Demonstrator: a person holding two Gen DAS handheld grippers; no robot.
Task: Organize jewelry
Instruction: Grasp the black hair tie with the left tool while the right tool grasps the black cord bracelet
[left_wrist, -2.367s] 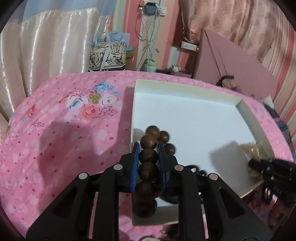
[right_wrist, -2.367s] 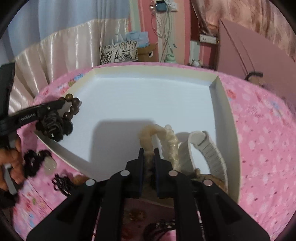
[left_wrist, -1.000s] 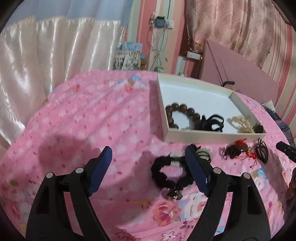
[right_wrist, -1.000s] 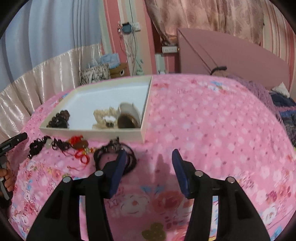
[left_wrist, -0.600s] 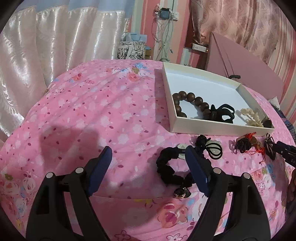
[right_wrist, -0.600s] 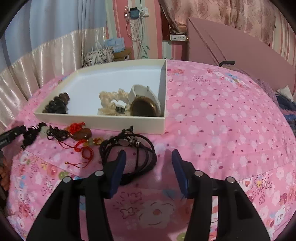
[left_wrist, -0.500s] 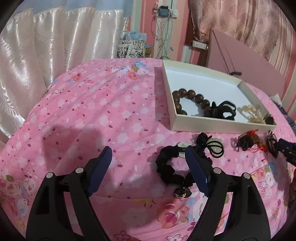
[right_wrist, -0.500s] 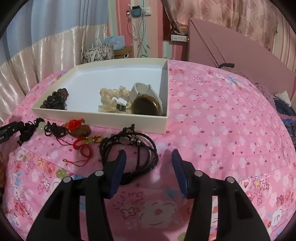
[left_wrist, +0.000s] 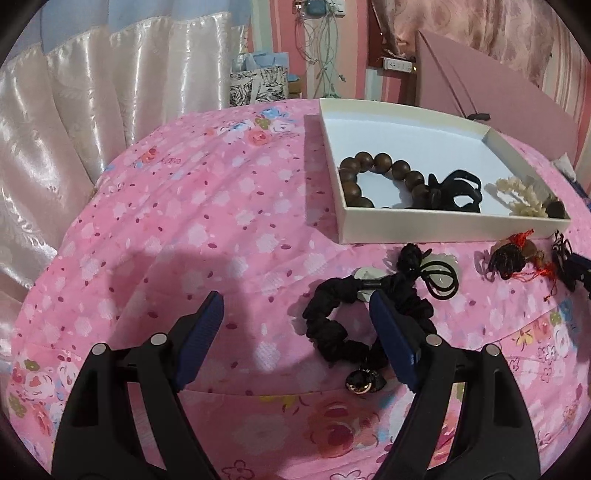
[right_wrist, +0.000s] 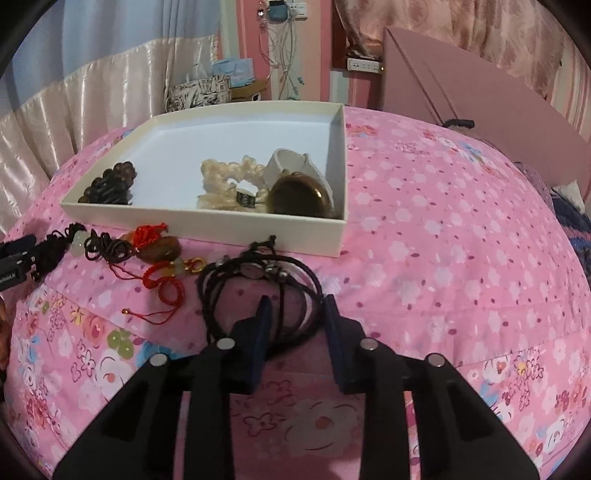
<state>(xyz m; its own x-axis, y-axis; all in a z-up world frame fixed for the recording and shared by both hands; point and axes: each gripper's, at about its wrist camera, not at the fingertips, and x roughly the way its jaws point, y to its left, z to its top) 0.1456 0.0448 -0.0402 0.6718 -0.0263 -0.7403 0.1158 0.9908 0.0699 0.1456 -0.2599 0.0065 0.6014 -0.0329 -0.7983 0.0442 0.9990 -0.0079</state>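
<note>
1. Bed (right_wrist: 443, 229) under a pink floral sheet.
2. White box (right_wrist: 207, 221) lies on it.
3. In front of the box: black scrunchie (left_wrist: 332, 325), red-cord charms (right_wrist: 159, 251), black cord bracelets (right_wrist: 258, 280).

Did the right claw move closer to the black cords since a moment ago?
Yes. The right claw has come forward and down toward the white box. The black cords now lie between its open fingers, which have narrowed.
</note>
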